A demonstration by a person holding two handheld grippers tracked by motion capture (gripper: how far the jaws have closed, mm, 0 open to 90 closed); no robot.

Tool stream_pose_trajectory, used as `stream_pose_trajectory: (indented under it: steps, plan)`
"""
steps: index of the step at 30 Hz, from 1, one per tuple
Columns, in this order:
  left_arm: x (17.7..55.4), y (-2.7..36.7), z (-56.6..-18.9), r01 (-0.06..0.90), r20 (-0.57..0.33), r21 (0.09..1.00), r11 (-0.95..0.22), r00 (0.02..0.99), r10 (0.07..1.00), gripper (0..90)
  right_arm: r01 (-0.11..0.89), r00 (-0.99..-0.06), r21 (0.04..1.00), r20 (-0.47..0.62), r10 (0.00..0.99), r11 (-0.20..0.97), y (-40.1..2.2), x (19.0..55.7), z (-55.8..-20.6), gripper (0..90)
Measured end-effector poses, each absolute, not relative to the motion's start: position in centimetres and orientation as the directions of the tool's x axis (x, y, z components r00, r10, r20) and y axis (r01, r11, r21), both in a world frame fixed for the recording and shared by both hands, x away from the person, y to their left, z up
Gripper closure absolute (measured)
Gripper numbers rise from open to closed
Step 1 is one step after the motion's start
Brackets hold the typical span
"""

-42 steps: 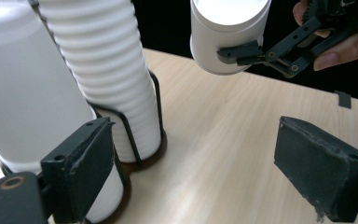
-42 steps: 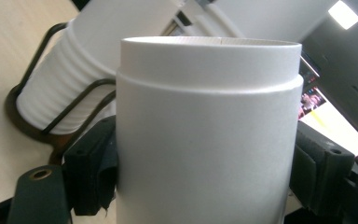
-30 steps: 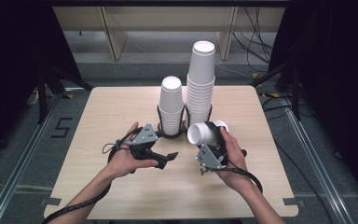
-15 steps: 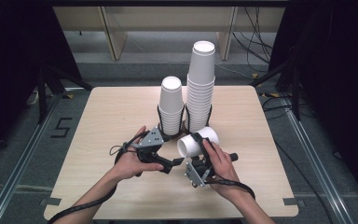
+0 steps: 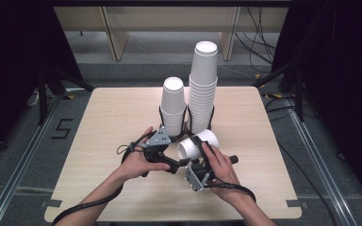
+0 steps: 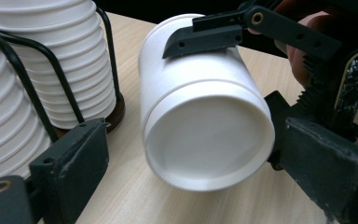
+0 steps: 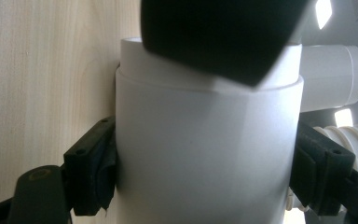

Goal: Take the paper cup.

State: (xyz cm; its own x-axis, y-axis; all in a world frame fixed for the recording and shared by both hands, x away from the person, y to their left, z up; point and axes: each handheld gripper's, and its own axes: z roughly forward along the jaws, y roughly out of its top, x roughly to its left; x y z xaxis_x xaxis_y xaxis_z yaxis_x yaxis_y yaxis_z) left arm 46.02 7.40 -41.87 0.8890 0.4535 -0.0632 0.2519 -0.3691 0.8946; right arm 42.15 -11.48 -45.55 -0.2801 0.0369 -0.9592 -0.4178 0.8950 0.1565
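Observation:
A white paper cup (image 5: 197,144) lies sideways above the table in front of two cup stacks, and my right gripper (image 5: 201,147) is shut on its wall. In the right gripper view its jaws press both sides of the cup (image 7: 205,149), and a step in the wall suggests two nested cups. My left gripper (image 5: 181,162) is open at the cup's closed base (image 6: 209,140). Its jaws stand either side of the base, the left one clearly apart from it. A short stack (image 5: 173,106) and a tall stack (image 5: 202,82) stand upright in black wire holders.
The stacks sit at the table's middle back, close behind both grippers, and their ribbed rims (image 6: 51,70) show left of the held cup. Bare wooden tabletop (image 5: 99,132) lies to the left, right and front. Cables (image 5: 264,52) run on the floor beyond the table.
My right gripper has carried the cup away from the stacks, toward the person and slightly left. The left gripper has moved right, bringing its open jaws around the cup's base.

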Motion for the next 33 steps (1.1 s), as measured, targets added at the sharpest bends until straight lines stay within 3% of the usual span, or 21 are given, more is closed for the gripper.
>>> stream_pose_trajectory:
  steps: [9, 11, 19, 24, 25, 33]
  plan:
    - [46.7, 6.7, -42.0, 0.255, -0.071, 0.893, -0.371, 0.894, 0.443, 8.3, -0.449, -0.279, 0.149, -0.960, 0.020, 0.881, -11.0, 42.2, -45.6, 21.0]
    - [46.7, 6.6, -41.9, 0.255, -0.065, 0.890, -0.377, 0.891, 0.450, 8.4, -0.435, -0.257, 0.082, -0.966, -0.036, 0.897, -11.1, 42.0, -45.2, 21.0]
    - [47.1, 6.3, -41.8, 0.252, -0.063, 0.889, -0.383, 0.894, 0.444, 10.1, -0.463, -0.251, 0.056, -0.965, -0.070, 0.884, -10.8, 42.2, -45.1, 21.0]
    - [47.2, 6.0, -41.9, 0.257, -0.069, 0.888, -0.382, 0.894, 0.443, 11.4, -0.461, -0.236, 0.048, -0.969, -0.070, 0.886, -10.5, 42.0, -45.0, 21.0]
    - [47.1, 5.9, -41.9, 0.257, -0.062, 0.885, -0.388, 0.891, 0.449, 11.6, -0.428, -0.259, 0.098, -0.966, -0.018, 0.898, -10.5, 41.7, -45.2, 21.0]
    - [47.2, 5.6, -42.0, 0.247, -0.056, 0.885, -0.395, 0.898, 0.436, 14.8, -0.461, -0.237, 0.049, -0.969, -0.070, 0.886, -10.4, 41.8, -45.0, 21.0]
